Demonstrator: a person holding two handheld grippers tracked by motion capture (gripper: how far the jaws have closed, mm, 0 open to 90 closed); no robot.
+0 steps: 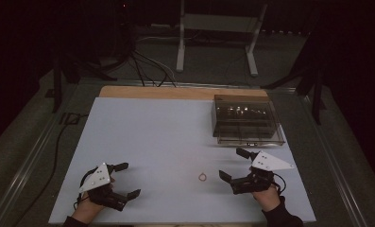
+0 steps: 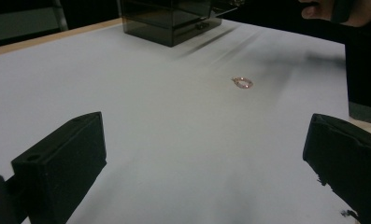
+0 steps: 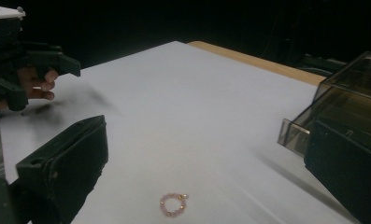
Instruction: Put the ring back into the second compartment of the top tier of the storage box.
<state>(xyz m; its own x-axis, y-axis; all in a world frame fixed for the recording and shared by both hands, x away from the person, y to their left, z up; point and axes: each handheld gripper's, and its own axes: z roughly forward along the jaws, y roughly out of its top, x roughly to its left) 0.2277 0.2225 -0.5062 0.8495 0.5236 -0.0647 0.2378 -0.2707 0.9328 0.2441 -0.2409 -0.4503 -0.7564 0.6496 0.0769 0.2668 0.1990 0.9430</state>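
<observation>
A small pink beaded ring (image 1: 202,177) lies on the white table sheet (image 1: 166,132) near the front, between both hands. It also shows as the ring (image 2: 242,82) ahead in the left gripper view and as the ring (image 3: 173,204) close to the jaws in the right gripper view. My left gripper (image 1: 124,179) rests open at the front left, jaws wide apart with nothing between them. My right gripper (image 1: 233,164) is open too, just right of the ring, empty. A dark transparent box (image 1: 244,117) with its bottom drawer (image 1: 251,138) pulled out stands at the back right.
A wooden table edge (image 1: 175,92) shows beyond the sheet. The box (image 3: 346,107) stands close to my right gripper's far jaw. Cables (image 1: 147,66) and a white stand's legs (image 1: 180,42) lie on the floor behind the table.
</observation>
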